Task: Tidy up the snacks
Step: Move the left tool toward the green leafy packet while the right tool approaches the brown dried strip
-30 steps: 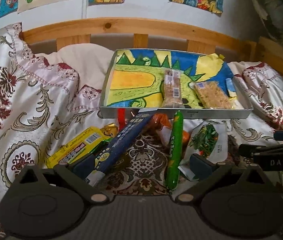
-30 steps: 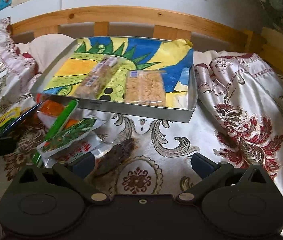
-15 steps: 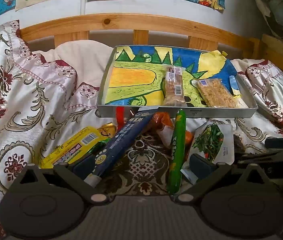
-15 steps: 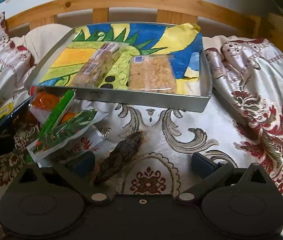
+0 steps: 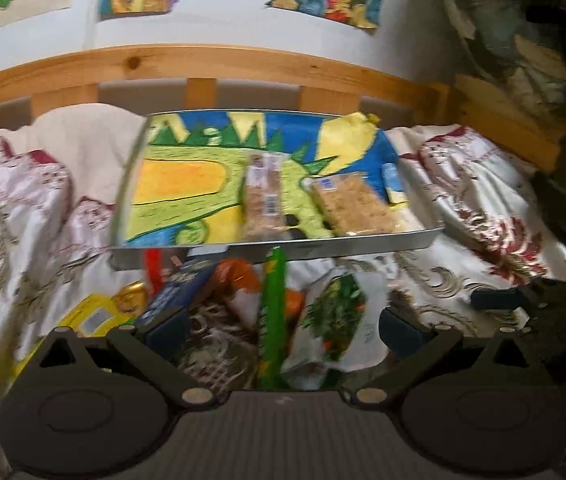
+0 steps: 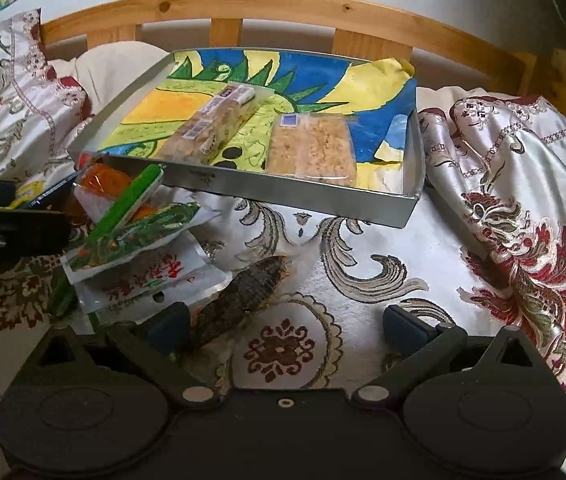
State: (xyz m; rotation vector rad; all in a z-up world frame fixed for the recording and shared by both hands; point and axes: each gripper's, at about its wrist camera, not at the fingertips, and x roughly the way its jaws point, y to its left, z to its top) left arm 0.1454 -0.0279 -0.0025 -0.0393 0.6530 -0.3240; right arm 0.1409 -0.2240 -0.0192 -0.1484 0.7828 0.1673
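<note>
A: On the bed, far from us, we see the shallow silver metal tray [image 6: 311, 206] lined with a bright dinosaur drawing. Two clear-wrapped snacks lie in it side by side: a long tan cracker pack [image 6: 213, 124] on the left and a flat square rice-crisp pack [image 6: 311, 150] on the right.

B: Nearer, on the floral satin bedspread [image 6: 463, 264], we have the loose pile left of centre. A long green sausage stick [image 5: 274, 316] lies over an orange packet [image 5: 239, 276], and beside it is a white pouch printed with green vegetables [image 5: 337, 316]. In the right wrist view that pouch rests on a clear packet with red lettering [image 6: 151, 276].

A: Farther left we find a dark blue box [image 5: 175, 296] and a yellow packet [image 5: 91, 320]. The left wrist view is blurred, so we cannot read any labels.

B: Our left gripper [image 5: 283, 330] has its fingers spread wide, holding nothing, with the green stick and the vegetable pouch lying between them.

A: Our right gripper [image 6: 285, 324] is wide too and empty. A dark brown wrapped snack [image 6: 243, 296] lies just inside its left finger [image 6: 169, 326]; we cannot tell whether they touch.

B: Behind the tray runs the wooden bed rail [image 6: 283, 4].
</note>
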